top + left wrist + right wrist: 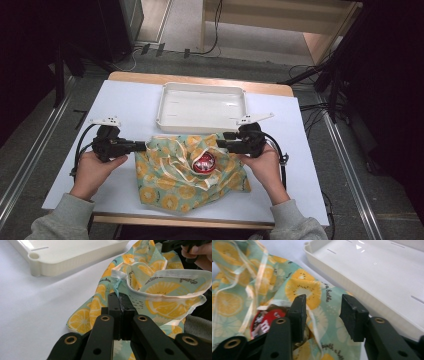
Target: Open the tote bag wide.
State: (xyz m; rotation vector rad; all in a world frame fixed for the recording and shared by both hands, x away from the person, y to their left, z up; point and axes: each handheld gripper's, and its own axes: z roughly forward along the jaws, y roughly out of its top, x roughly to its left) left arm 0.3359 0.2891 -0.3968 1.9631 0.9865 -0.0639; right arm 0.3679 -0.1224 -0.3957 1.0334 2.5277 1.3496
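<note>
- Left gripper [121, 298] is clenched tight on the edge of the cloth bag [187, 172], with its two black jaws squeezed together on the hem.
- Right gripper [323, 307] has its jaws spread apart. They are released and squeeze nothing, and the bag's cloth lies under the gap between them.
- Both grippers sit at the top corners of the bag in the high view, one on each side, and a hand [92, 170] holds each one.
- That bag is light green with yellow lemon slices on it. It lies crumpled near the front edge of the white worktop [130, 107], between the two hands.
- One round red thing [204, 162] with white on it peeks out of the bag's open mouth, close to the right gripper.
- Thin pale strings run across the cloth near the red thing.
- Behind the bag sits a white tray [165, 107]. Its near wall is just beside the bag's top edge.
- Grey sleeves come in from the bottom of the high view.
</note>
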